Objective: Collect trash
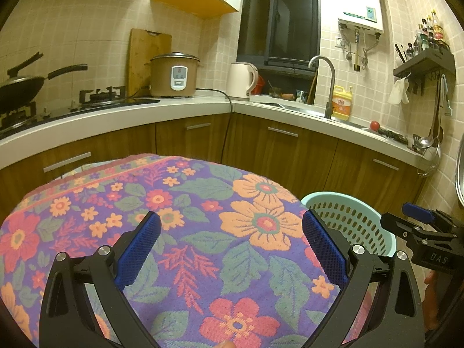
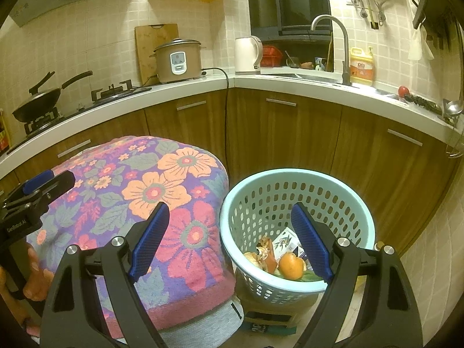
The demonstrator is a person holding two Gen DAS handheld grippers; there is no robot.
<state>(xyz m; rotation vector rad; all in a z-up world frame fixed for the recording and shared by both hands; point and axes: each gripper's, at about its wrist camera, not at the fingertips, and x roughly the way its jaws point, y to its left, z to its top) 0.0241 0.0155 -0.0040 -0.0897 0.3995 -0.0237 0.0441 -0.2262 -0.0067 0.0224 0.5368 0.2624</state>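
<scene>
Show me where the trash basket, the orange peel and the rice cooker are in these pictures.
trash basket (image 2: 295,174): right wrist view, far rim.
orange peel (image 2: 291,265): right wrist view, middle of the peel inside the basket.
rice cooker (image 1: 162,75): left wrist view, brown side wall.

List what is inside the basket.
In the basket: orange peel, more peel scraps, a printed wrapper, something green. The right tongs and rim hide the rest.
</scene>
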